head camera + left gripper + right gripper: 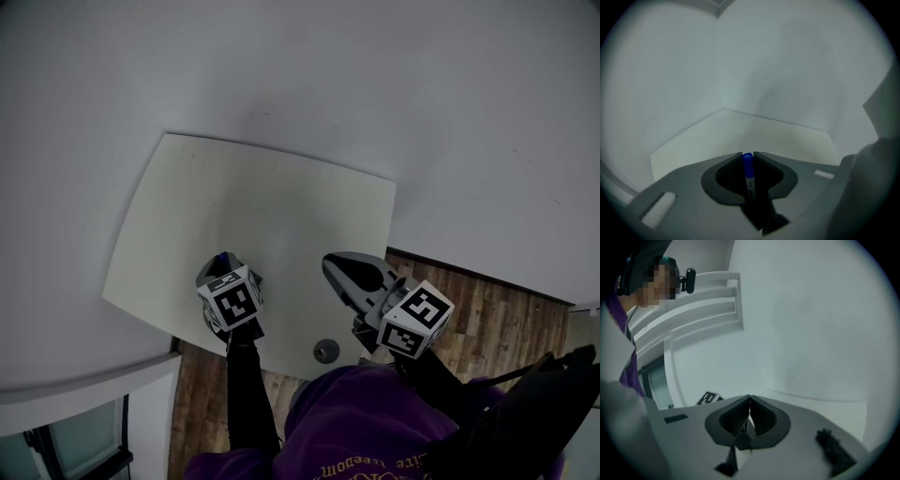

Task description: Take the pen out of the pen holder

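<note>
Left tool (747, 154) tight on blue pen (749, 176)

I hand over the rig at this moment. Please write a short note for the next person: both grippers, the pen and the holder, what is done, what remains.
Left gripper: closed on the blue pen, cap at the jaw tips, over the white table.
Right gripper: jaws together, empty.
Pen holder: not clearly seen; the small round grey thing at the table's near edge may be it.
Done: pen gripped.
Remaining: I cannot tell whether the pen is clear of the holder; lift it free.
</note>
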`<state>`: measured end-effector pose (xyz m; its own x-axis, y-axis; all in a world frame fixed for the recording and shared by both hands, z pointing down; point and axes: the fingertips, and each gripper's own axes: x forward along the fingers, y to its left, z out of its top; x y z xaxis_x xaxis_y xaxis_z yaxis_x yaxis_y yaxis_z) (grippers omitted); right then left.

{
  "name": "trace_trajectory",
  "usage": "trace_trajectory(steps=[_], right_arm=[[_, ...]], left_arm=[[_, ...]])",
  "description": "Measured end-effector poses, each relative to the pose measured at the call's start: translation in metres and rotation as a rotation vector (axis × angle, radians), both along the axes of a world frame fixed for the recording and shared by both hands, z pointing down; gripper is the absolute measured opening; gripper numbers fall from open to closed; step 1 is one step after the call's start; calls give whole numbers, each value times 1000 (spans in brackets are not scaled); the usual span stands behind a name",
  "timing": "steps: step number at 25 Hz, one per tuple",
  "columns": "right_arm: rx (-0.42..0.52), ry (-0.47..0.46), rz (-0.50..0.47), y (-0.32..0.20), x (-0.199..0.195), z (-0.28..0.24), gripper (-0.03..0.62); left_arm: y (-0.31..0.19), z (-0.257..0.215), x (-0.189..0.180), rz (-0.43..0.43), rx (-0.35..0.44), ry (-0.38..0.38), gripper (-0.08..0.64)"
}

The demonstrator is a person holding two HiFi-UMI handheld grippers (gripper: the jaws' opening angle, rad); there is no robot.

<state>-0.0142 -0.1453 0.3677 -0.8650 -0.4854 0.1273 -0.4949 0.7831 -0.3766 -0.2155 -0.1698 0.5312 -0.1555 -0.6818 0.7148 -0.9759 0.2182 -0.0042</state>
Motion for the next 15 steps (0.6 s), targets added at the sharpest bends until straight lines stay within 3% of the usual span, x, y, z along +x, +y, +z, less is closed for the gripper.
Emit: trace_trajectory(steps=[4, 15], right_arm=[[1, 2, 1, 0, 0, 0, 11], [3, 3, -1, 0, 0, -1, 11]], left_arm=[[1, 0, 2, 15, 0, -32, 75], [4, -6, 2, 16, 42, -1, 74]])
